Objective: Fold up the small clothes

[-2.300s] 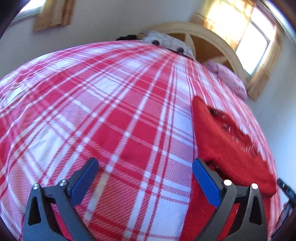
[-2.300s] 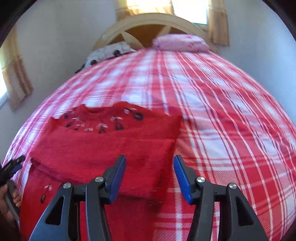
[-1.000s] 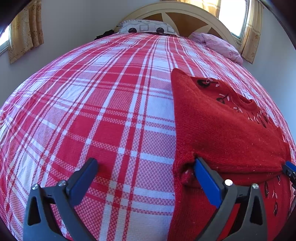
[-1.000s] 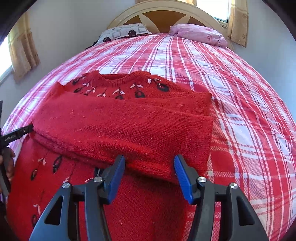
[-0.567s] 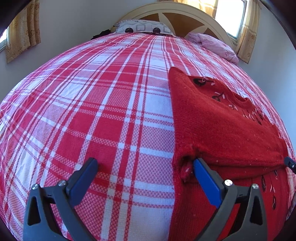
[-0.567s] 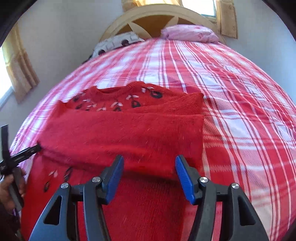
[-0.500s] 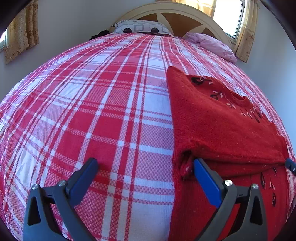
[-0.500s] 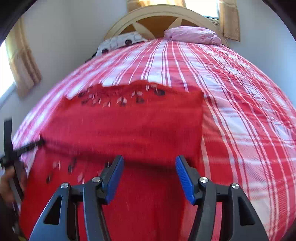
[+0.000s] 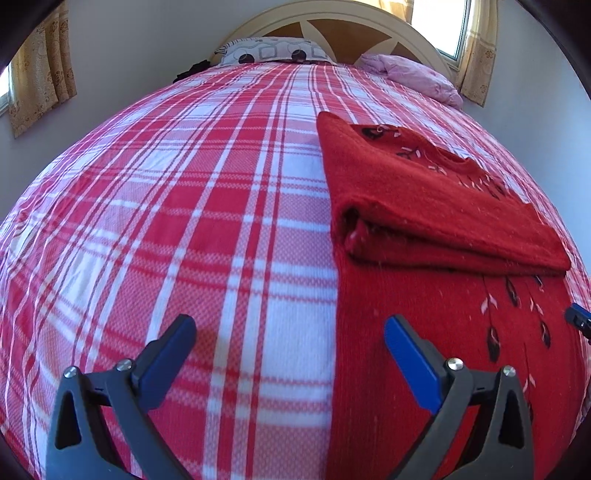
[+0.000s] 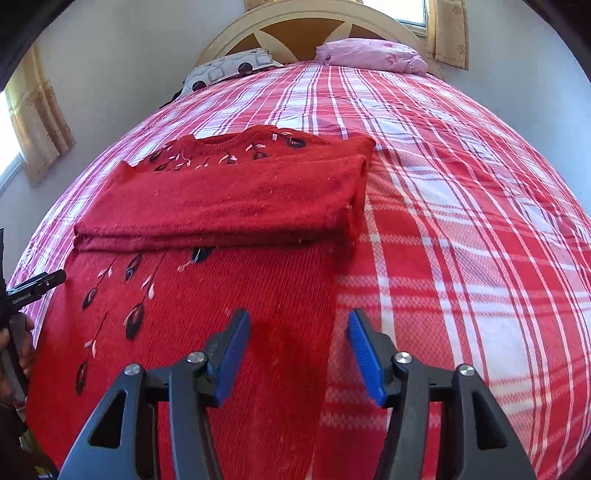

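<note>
The red sweater (image 10: 207, 288) lies flat on the plaid bedspread (image 10: 461, 229), neck toward the headboard (image 10: 295, 26), both sleeves laid across the chest in a thick band (image 10: 229, 199); the lower body is not yet folded, so I judge the sleeve step finished and the hem fold next. The right gripper (image 10: 297, 354) hangs over the sweater's right edge, jaws having just narrowed a little yet parted and empty; the left gripper (image 9: 288, 354) straddles the opposite edge, spread wide and holding nothing. Next each must reach a bottom corner, pinch it and carry the hem up over the band; small white lettering on the left gripper's arm is too blurred to read.
</note>
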Tool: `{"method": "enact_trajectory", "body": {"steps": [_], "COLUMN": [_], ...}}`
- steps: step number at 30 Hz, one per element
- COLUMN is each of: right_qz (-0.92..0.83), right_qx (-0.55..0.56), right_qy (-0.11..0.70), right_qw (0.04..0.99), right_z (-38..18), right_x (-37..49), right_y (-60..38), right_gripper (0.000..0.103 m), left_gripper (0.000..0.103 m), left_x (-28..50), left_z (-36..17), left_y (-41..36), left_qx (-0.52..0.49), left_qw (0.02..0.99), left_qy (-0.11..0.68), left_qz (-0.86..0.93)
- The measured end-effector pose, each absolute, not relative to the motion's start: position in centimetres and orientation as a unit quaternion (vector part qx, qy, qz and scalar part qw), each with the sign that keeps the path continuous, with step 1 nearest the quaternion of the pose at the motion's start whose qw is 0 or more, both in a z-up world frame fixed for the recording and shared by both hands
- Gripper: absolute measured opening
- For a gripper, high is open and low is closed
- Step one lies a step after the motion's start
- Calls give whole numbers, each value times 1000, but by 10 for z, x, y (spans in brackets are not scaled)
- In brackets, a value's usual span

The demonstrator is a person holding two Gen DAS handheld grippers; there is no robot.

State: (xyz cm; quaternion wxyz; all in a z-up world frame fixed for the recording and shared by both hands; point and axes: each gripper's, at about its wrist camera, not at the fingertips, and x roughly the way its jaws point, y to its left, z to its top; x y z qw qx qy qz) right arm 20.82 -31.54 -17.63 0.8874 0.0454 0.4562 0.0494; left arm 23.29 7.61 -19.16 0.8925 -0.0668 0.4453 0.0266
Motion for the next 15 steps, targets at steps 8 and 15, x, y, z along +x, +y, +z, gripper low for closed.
{"method": "enact_trajectory", "body": {"steps": [8, 15], "right_qz": [56, 46], "right_qx": [58, 41], "right_qy": [453, 446], "right_qw": [888, 893], "right_z": [-173, -176], "right_x": [151, 117], "right_y": [-318, -311], "right_gripper": [54, 54], "left_gripper": [103, 103], "left_x": [180, 146], "left_z": [-192, -193], "left_y": [66, 62], "left_qx": [-55, -39], "left_qw": [891, 897], "left_qy": [450, 439], "left_qz": [-2, -17]}}
